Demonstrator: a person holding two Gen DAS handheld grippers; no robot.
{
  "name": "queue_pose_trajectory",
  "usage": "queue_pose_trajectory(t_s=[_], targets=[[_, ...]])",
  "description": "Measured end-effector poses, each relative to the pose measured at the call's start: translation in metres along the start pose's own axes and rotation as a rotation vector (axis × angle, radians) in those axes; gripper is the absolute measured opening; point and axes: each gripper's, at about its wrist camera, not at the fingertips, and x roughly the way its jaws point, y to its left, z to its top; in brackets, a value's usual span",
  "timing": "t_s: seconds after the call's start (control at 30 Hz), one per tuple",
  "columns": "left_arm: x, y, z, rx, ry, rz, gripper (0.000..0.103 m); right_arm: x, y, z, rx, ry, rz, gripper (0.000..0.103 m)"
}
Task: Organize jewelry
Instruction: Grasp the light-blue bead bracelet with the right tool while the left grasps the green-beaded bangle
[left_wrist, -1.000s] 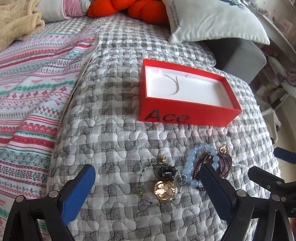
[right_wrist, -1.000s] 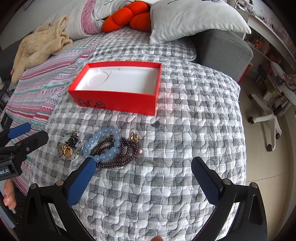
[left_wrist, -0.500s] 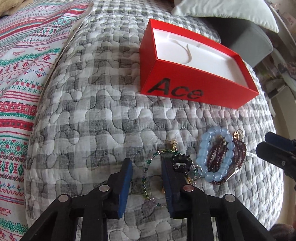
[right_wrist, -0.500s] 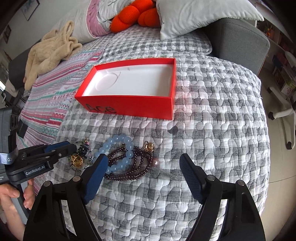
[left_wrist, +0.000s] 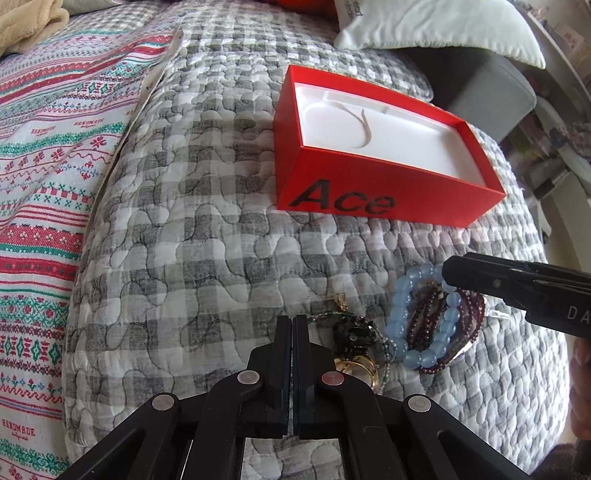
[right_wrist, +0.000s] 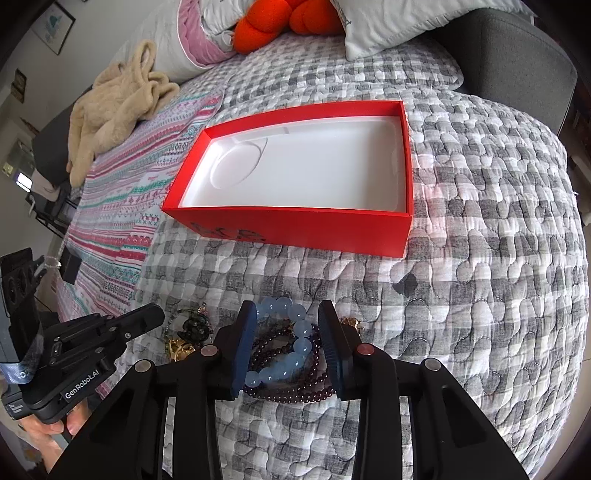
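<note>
Near the red box (right_wrist: 295, 229), on the quilt (right_wrist: 480, 258): loose, slippery blue bead bracelet (right_wrist: 291, 343), best pinched across its beads. Right gripper (right_wrist: 288, 347) parted around it; left gripper (left_wrist: 292, 332) closed, seemingly empty.

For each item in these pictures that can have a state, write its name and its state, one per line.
Red box: lidless, nothing inside.
Left gripper: shut, at the green chain; grip unclear.
Right gripper: open, straddling both bracelets.
Blue bead bracelet: lying on the quilt.
Dark red bead bracelet: lying under it.
</note>
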Motion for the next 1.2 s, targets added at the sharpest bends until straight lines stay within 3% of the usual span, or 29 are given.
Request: queue_pose_trajectory(t_s=[0.07, 0.17, 0.3, 0.43, 0.53, 0.63, 0.9, 1.2], targets=[[0.004, 0.004, 0.000, 0.005, 0.015, 0.006, 0.000, 0.007, -0.001, 0.001, 0.001, 0.016, -0.013, 0.037], [0.013, 0.007, 0.000, 0.006, 0.055, 0.001, 0.017, 0.015, -0.002, 0.003, 0.000, 0.032, -0.025, 0.028], [0.016, 0.007, 0.000, 0.009, 0.057, -0.011, 0.019, 0.021, 0.001, 0.002, -0.018, 0.042, -0.036, 0.022], [0.017, 0.003, -0.003, 0.031, 0.051, 0.004, 0.018, 0.024, 0.007, 0.001, -0.051, 0.042, -0.065, 0.018], [0.018, -0.002, -0.004, 0.041, 0.045, 0.016, 0.000, 0.022, 0.008, 0.001, -0.056, 0.035, -0.072, 0.013], [0.010, -0.002, -0.006, 0.012, 0.026, -0.012, 0.000, 0.016, 0.010, -0.002, -0.059, 0.022, -0.081, 0.013], [-0.027, -0.020, -0.008, 0.054, -0.088, -0.090, 0.000, -0.023, 0.020, -0.013, -0.079, -0.067, -0.049, 0.012], [-0.055, -0.033, 0.016, 0.040, -0.198, -0.141, 0.000, -0.052, 0.024, -0.011, -0.056, -0.145, -0.005, 0.012]])
